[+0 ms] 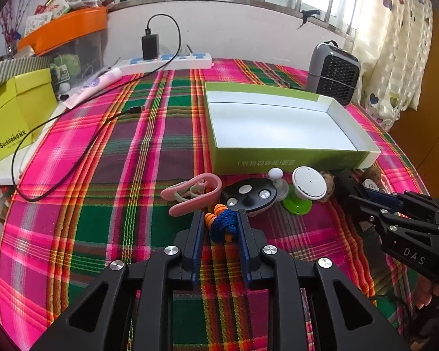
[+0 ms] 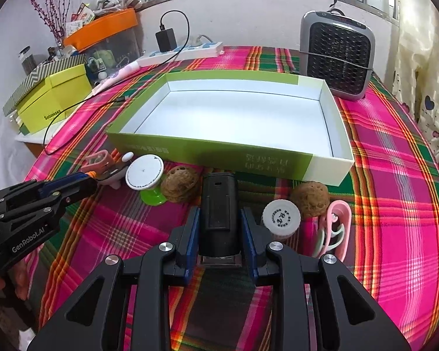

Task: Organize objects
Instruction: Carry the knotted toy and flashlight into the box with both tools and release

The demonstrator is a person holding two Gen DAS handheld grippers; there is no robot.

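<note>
Left wrist view: left gripper pinches the soft, light corded earplugs mid-bundle between its jaws; right gripper clamps the rigid black device across its flanks.

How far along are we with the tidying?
Nothing is in the box yet. Left gripper is shut on the earplugs; right gripper is shut on the black device. Walnuts, clips, bottle remain outside.
</note>
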